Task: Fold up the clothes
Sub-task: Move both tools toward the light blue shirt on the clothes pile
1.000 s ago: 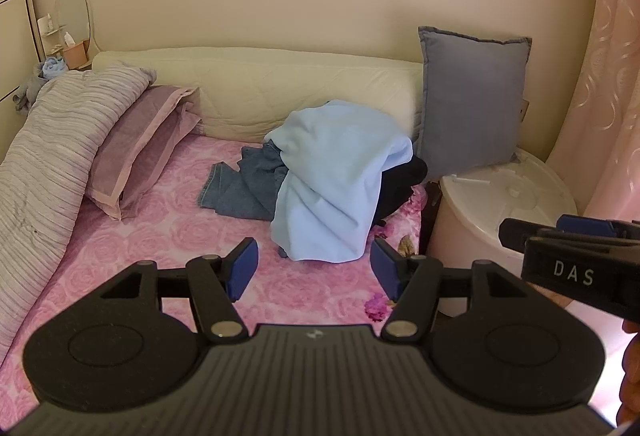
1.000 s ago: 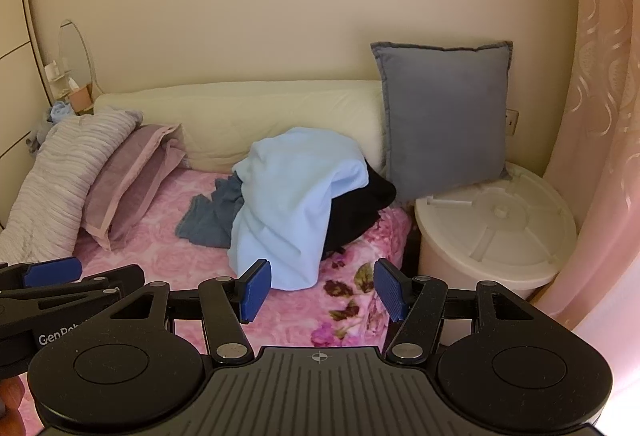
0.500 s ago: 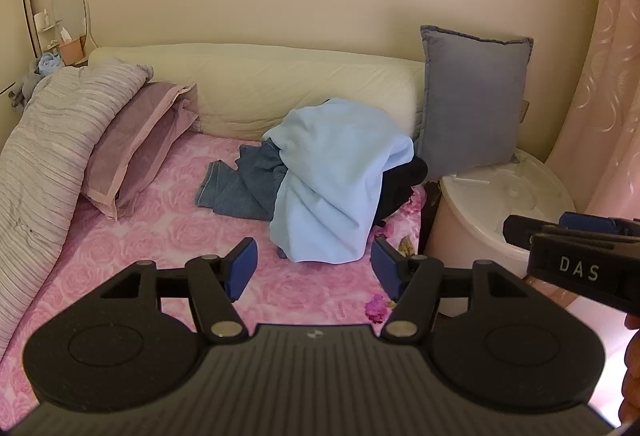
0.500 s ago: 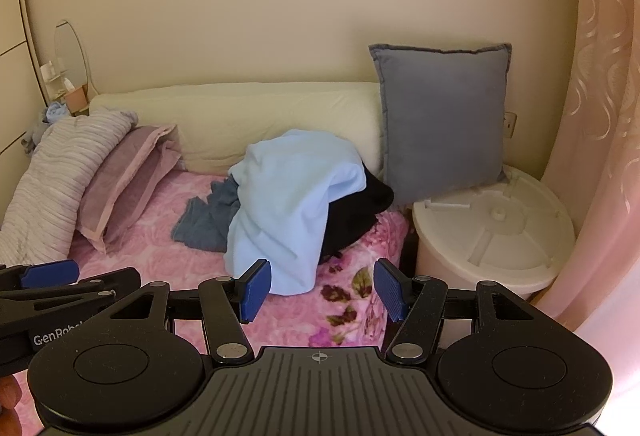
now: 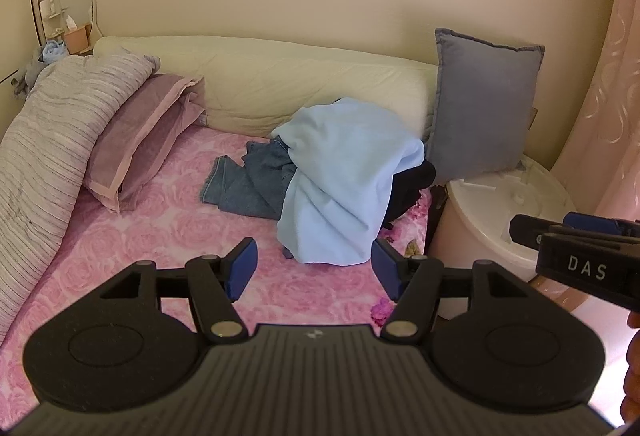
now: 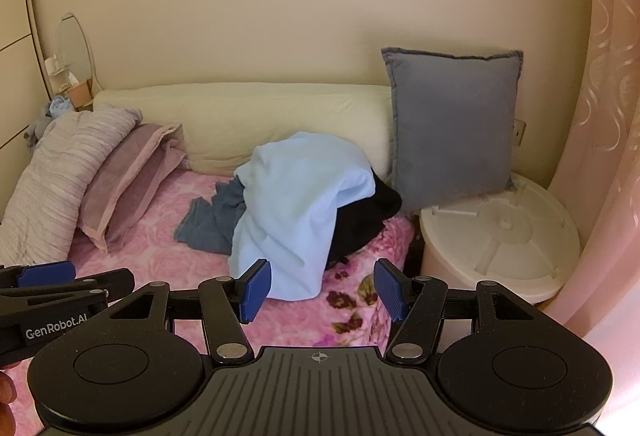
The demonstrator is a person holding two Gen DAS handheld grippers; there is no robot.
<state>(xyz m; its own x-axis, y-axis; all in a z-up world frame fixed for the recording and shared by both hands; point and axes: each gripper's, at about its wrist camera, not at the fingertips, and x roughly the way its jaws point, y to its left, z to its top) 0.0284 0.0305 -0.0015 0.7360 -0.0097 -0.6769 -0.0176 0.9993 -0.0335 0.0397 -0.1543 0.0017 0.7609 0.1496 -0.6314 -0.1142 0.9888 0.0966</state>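
A pile of clothes lies on the pink rose bedspread (image 5: 168, 236) near the head of the bed. A light blue garment (image 5: 344, 180) drapes over blue jeans (image 5: 248, 180) and a black garment (image 5: 412, 184). The same pile shows in the right wrist view: light blue garment (image 6: 300, 204), jeans (image 6: 212, 220), black garment (image 6: 364, 220). My left gripper (image 5: 314, 268) is open and empty, short of the pile. My right gripper (image 6: 322, 290) is open and empty, just before the blue garment's hanging edge. Each gripper shows at the edge of the other's view.
A grey cushion (image 5: 484, 104) leans on the wall beside a cream bolster (image 5: 280, 84). A mauve pillow (image 5: 140, 132) and a striped duvet (image 5: 52, 140) lie at the left. A white round tub with a lid (image 6: 504, 232) stands right of the bed, by a pink curtain (image 6: 600, 156).
Both grippers have drifted slightly forward and leftward toward the clothes pile. Both stay open and empty. The clothes have not moved.
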